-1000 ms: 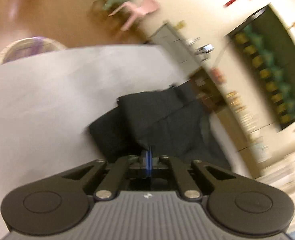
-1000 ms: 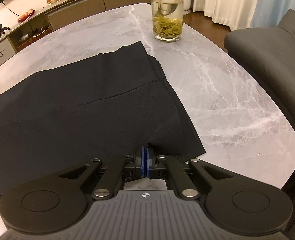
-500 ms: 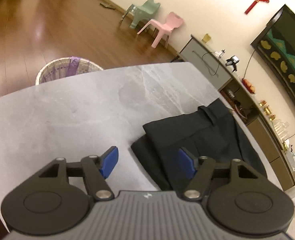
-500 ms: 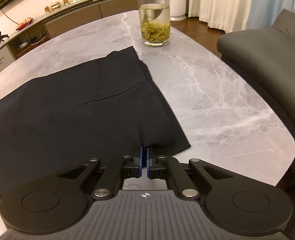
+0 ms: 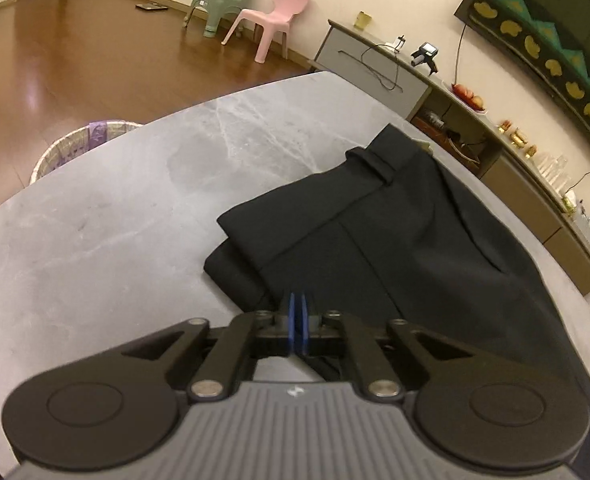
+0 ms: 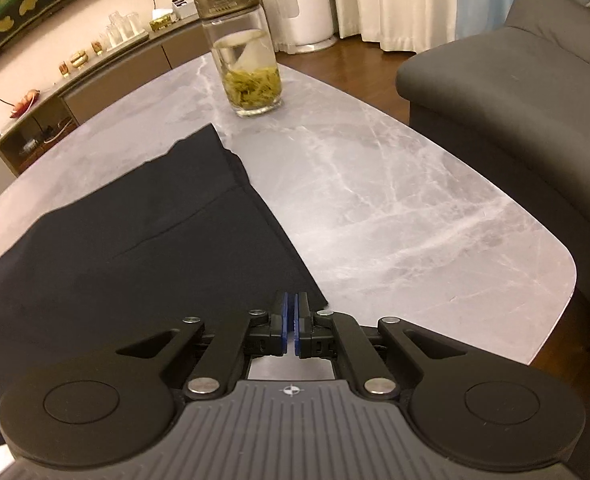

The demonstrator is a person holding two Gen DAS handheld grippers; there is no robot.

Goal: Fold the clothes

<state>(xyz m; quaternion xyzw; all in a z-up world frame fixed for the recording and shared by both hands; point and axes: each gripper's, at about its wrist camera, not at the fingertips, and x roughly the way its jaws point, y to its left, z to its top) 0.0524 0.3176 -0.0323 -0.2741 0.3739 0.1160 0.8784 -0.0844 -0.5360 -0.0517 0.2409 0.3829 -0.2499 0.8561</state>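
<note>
No writing can be read anywhere. One pair of black trousers (image 5: pixel 395 240) lies flat across the marble table (image 5: pixel 115 220). The left gripper (image 5: pixel 297 322) is pinched closed at the garment's near edge; the right gripper (image 6: pixel 290 322), nearly closed, nips its near corner. One tea jar (image 6: pixel 245 56) stands by the far edge; two small chairs (image 5: pixel 271 20) stand beyond.
</note>
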